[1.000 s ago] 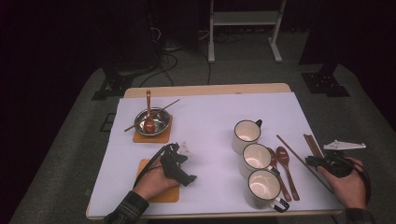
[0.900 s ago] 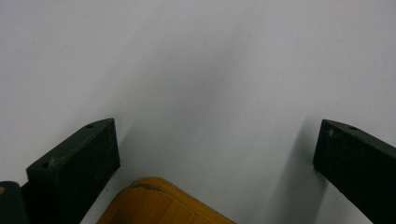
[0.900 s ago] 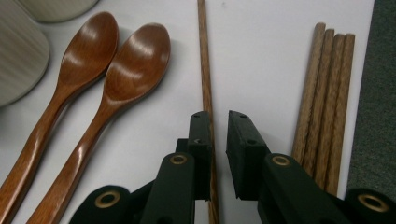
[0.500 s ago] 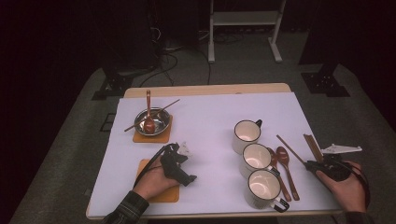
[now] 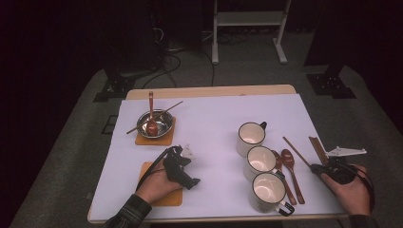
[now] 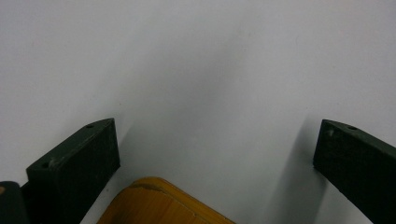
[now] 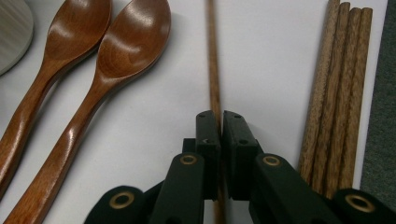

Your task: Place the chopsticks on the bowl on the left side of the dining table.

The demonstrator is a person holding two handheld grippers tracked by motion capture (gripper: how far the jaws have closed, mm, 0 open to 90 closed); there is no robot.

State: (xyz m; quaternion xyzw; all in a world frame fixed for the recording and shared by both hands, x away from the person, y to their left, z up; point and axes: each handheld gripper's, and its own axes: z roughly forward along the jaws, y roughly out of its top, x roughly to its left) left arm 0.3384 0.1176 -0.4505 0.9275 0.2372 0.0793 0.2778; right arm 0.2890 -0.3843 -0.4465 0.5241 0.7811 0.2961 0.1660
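Observation:
My right gripper [image 7: 221,116] is at the table's right edge [image 5: 317,167]. Its jaws have just been closing, and they are now shut on a single thin wooden chopstick [image 7: 214,56] that lies flat on the white table [image 5: 295,151]. A bundle of several chopsticks [image 7: 338,93] lies just to its right. My left gripper [image 5: 189,167] rests low at the front left with its jaws wide open [image 6: 215,135] and nothing between them. It sits over the edge of an orange coaster [image 6: 159,205].
Two wooden spoons [image 7: 93,70] lie left of the held chopstick. Three white mugs [image 5: 260,159] stand in a row beside them. A metal bowl [image 5: 153,122] holding a spoon and a chopstick sits on another coaster at the back left.

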